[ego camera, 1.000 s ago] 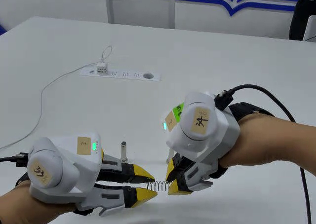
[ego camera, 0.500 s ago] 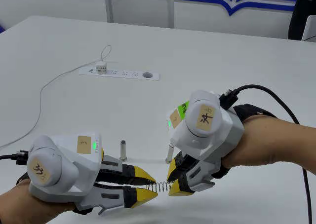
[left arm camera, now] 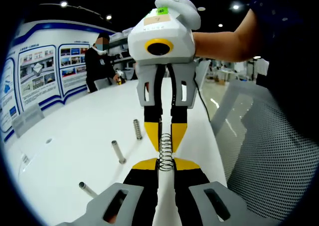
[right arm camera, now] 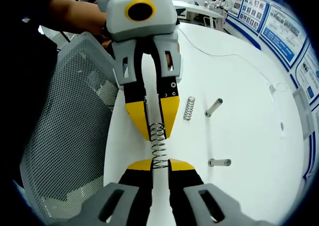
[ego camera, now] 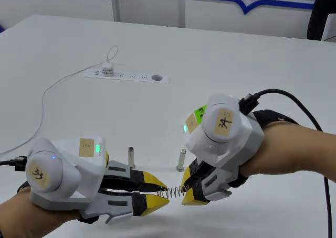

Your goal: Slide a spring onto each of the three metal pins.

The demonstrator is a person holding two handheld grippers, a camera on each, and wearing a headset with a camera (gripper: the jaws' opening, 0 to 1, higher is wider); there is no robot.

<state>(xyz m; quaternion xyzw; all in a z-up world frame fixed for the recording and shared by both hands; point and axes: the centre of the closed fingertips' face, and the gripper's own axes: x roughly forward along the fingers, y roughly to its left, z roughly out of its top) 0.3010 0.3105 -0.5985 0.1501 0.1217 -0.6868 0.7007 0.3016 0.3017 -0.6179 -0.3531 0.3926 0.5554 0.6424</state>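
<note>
A small steel spring [ego camera: 172,191] spans the gap between my two grippers just above the white table. My left gripper [ego camera: 157,192] is shut on its left end and my right gripper [ego camera: 187,193] is shut on its right end. The left gripper view has the spring [left arm camera: 165,149] running from my own yellow tips up into the right gripper's tips. The spring [right arm camera: 157,145] looks the same in the right gripper view. Two bare metal pins [ego camera: 130,157] [ego camera: 181,159] stand upright just behind the grippers. A second spring [right arm camera: 189,108] sits near a pin [right arm camera: 213,107]; I cannot tell whether a pin is inside it.
A white power strip [ego camera: 128,78] with a plug and a thin cable [ego camera: 52,91] lies further back on the table [ego camera: 220,65]. A chair [ego camera: 149,10] stands at the far edge. A grey mesh chair [right arm camera: 75,111] is close behind the grippers. A black cable [ego camera: 294,109] trails from my right gripper.
The right gripper has shifted slightly right, uncovering the second pin behind it. Both grippers keep hold of the spring between them.
</note>
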